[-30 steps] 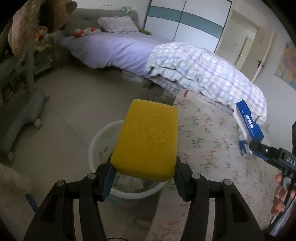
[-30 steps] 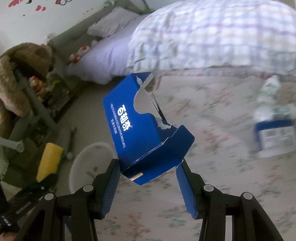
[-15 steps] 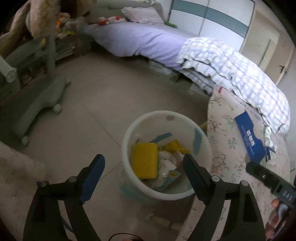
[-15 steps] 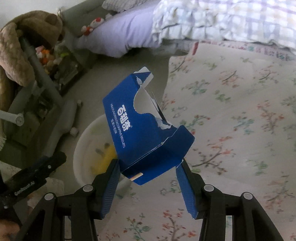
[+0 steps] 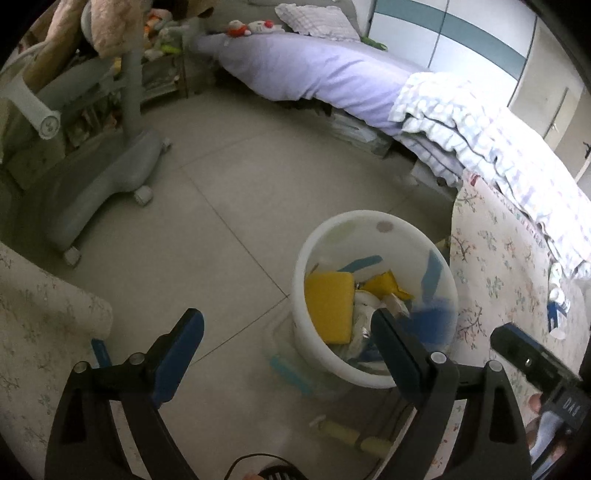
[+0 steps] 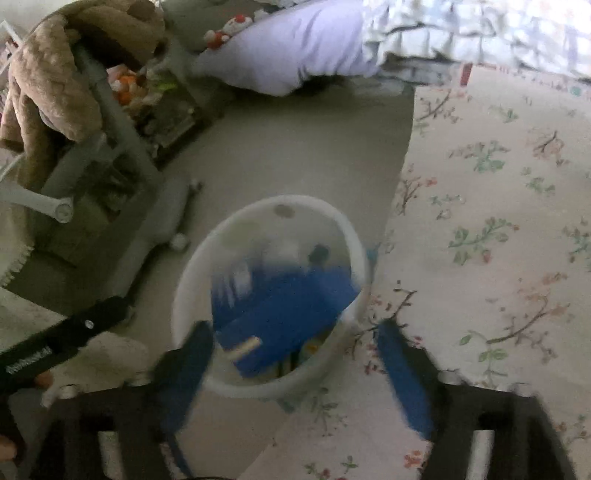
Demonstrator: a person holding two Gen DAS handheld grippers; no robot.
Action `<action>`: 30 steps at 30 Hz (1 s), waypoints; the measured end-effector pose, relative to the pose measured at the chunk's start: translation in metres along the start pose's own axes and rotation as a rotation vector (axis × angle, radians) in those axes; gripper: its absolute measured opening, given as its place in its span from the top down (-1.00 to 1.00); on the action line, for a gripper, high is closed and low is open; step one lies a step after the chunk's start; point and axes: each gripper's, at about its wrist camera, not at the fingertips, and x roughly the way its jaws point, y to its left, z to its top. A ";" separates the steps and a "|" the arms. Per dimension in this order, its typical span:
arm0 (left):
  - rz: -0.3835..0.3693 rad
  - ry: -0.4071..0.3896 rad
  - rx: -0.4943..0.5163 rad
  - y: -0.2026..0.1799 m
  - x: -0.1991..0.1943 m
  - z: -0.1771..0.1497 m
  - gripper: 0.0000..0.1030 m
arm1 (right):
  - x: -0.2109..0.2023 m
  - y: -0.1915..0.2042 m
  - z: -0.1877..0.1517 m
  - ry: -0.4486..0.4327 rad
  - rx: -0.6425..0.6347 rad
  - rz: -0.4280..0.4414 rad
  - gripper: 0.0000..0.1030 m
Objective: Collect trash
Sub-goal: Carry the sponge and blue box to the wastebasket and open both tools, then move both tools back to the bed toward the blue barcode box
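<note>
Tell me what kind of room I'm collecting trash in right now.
Most likely a bedroom: a bed with a lavender sheet and a checked duvet, plush toys at its head, and wardrobe doors behind. The white bin stands on a tiled floor.

Very little writing can be read here. In the left wrist view, the black body of my right gripper (image 5: pixel 506 338) enters from the right edge, and near that edge it carries pale capital letters reading "DAS"; anything after them is cut off. In the right wrist view, the black body of my left gripper (image 6: pixel 110 314) comes in from the left edge with a short line of white lettering, too blurred to read. The blue box (image 6: pixel 288 306) in the white bin (image 6: pixel 192 280) shows only smeared white marks, with no legible word. Both grippers' jaws have just been opening, and nothing is held between either pair.
</note>
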 end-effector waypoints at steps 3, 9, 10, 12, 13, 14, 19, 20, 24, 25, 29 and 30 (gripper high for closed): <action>0.000 0.001 0.025 -0.009 -0.002 -0.002 -0.81 | -0.010 -0.004 0.001 -0.011 -0.002 -0.045 -0.68; -0.052 0.015 0.030 -0.030 -0.011 0.003 -0.81 | -0.038 -0.027 0.005 -0.033 0.047 -0.140 -0.68; -0.064 0.012 0.027 -0.035 -0.014 0.004 -0.81 | -0.045 -0.032 0.006 -0.037 0.057 -0.152 -0.68; -0.098 0.001 0.024 -0.048 -0.021 0.007 -0.82 | -0.064 -0.039 0.006 -0.055 0.060 -0.184 -0.68; -0.114 -0.004 0.026 -0.056 -0.024 0.007 -0.82 | -0.074 -0.044 0.005 -0.067 0.061 -0.201 -0.69; -0.125 -0.005 0.028 -0.062 -0.026 0.008 -0.81 | -0.086 -0.051 0.004 -0.080 0.065 -0.215 -0.71; -0.202 -0.002 0.029 -0.104 -0.035 0.009 -0.97 | -0.134 -0.091 -0.002 -0.134 0.137 -0.284 -0.79; -0.217 -0.003 0.030 -0.114 -0.036 0.008 -1.00 | -0.143 -0.100 -0.004 -0.133 0.156 -0.305 -0.79; -0.244 -0.001 0.067 -0.152 -0.039 0.004 -1.00 | -0.176 -0.129 -0.009 -0.137 0.190 -0.372 -0.83; -0.246 -0.001 0.082 -0.160 -0.040 0.003 -1.00 | -0.182 -0.134 -0.010 -0.142 0.189 -0.376 -0.92; -0.247 -0.001 0.153 -0.198 -0.045 -0.006 -1.00 | -0.203 -0.164 -0.019 -0.147 0.192 -0.423 -0.96; -0.251 0.000 0.171 -0.205 -0.046 -0.008 -1.00 | -0.206 -0.170 -0.021 -0.146 0.192 -0.430 -0.96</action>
